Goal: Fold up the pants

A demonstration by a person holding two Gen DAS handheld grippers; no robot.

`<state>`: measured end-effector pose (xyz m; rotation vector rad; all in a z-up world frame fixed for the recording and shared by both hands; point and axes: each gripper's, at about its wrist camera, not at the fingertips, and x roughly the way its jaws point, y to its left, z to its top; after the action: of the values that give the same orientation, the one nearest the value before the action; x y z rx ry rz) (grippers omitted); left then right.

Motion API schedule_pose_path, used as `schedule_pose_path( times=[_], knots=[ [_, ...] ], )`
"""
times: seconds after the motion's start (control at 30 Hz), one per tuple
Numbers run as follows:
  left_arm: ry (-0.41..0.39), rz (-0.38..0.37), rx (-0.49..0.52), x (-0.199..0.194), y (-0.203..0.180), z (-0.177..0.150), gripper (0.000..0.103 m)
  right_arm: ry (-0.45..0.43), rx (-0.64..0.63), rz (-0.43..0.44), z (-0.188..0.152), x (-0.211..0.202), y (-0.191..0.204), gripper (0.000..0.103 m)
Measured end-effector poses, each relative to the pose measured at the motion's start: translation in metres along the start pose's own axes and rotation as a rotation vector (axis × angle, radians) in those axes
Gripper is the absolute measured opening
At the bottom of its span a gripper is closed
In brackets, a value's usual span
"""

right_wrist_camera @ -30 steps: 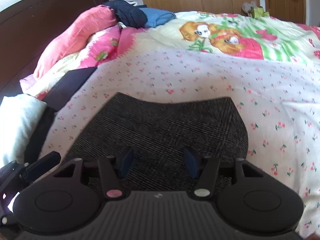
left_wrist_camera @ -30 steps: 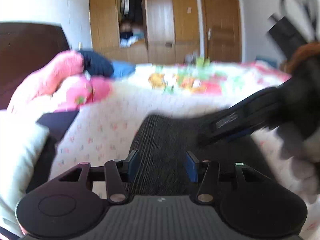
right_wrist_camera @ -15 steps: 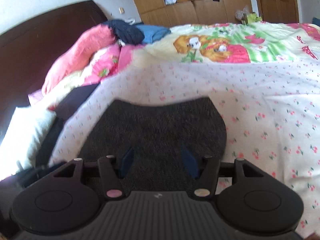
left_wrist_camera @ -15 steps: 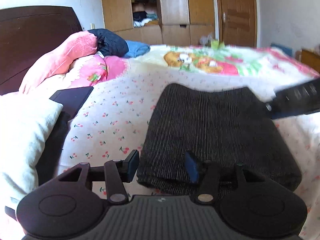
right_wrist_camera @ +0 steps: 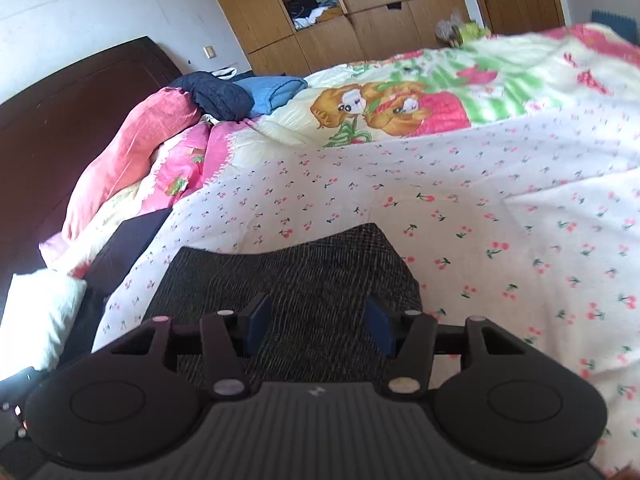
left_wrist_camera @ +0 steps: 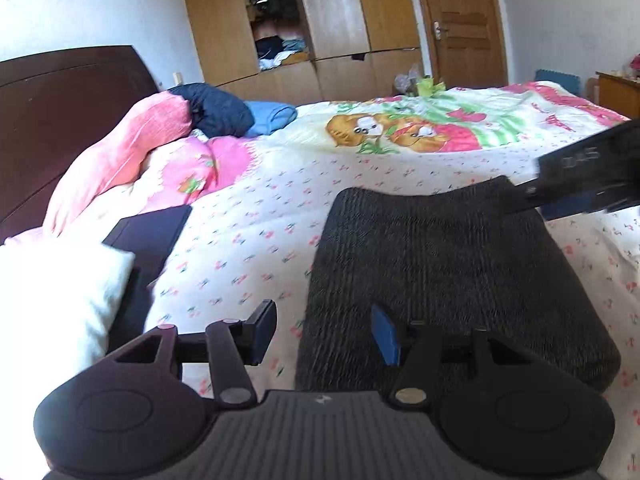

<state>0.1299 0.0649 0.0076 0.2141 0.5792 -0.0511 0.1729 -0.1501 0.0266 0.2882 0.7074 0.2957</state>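
Dark grey woven pants (left_wrist_camera: 440,264) lie folded into a compact rectangle on the cherry-print sheet (left_wrist_camera: 248,240). My left gripper (left_wrist_camera: 324,332) hovers open over the fold's near left edge; one pad is over the sheet, the other over the cloth, and neither pinches it. At the far right corner of the pants, a finger of the right gripper (left_wrist_camera: 580,176) pokes in. In the right wrist view the right gripper (right_wrist_camera: 316,328) stands above the pants (right_wrist_camera: 288,272). Its jaws are closing, with only the flat cloth below them and nothing pinched.
Pink pillows (left_wrist_camera: 120,160), a navy garment (left_wrist_camera: 216,112) and a blue one (left_wrist_camera: 272,118) are heaped by the dark headboard (left_wrist_camera: 60,120). A flat black item (left_wrist_camera: 148,232) and a white pillow (left_wrist_camera: 52,300) lie at the left. A cartoon quilt (left_wrist_camera: 420,132) and wardrobe (left_wrist_camera: 320,32) are beyond.
The right gripper has drawn off the pants toward the right and rolled. The left gripper now sits at the fold's left edge instead of over its middle. The pants stay folded.
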Motion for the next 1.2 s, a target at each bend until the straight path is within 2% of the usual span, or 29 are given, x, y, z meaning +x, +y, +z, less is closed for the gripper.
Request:
schedule_pose_path(
  times=[0.1, 0.23, 0.3, 0.47, 0.57, 0.6, 0.73, 0.8, 0.97, 1.2],
  knots=[
    [0.057, -0.022, 0.028, 0.028, -0.009, -0.001, 0.066, 0.03, -0.028, -0.092, 0.001, 0.032, -0.007, 0.053],
    [0.087, -0.053, -0.018, 0.043, -0.008, -0.003, 0.072, 0.039, -0.054, -0.106, -0.004, 0.049, -0.011, 0.052],
    [0.105, -0.051, -0.047, 0.041, -0.006, 0.001, 0.072, 0.052, -0.061, -0.115, 0.002, 0.046, -0.008, 0.052],
    [0.084, -0.025, -0.041, 0.02, -0.011, -0.003, 0.073, -0.013, -0.057, -0.07, -0.004, 0.009, -0.001, 0.055],
    [0.109, -0.022, -0.013, 0.024, -0.018, -0.009, 0.074, 0.114, -0.088, -0.136, -0.014, 0.027, -0.002, 0.059],
    [0.11, -0.015, -0.003, 0.022, -0.019, -0.008, 0.074, 0.126, -0.072, -0.149, -0.015, 0.026, -0.003, 0.059],
    [0.077, -0.024, -0.021, -0.008, -0.016, -0.002, 0.073, 0.053, 0.047, -0.069, -0.014, -0.015, -0.007, 0.058],
    [0.055, -0.029, -0.029, -0.025, -0.018, -0.004, 0.073, 0.029, 0.026, -0.034, -0.026, -0.039, -0.001, 0.058],
    [0.041, -0.065, -0.029, -0.06, -0.035, -0.015, 0.075, 0.052, 0.004, 0.004, -0.062, -0.082, 0.012, 0.058],
    [0.016, -0.011, -0.028, -0.101, -0.058, -0.029, 0.098, 0.019, -0.038, 0.021, -0.102, -0.131, 0.024, 0.058]
  ],
)
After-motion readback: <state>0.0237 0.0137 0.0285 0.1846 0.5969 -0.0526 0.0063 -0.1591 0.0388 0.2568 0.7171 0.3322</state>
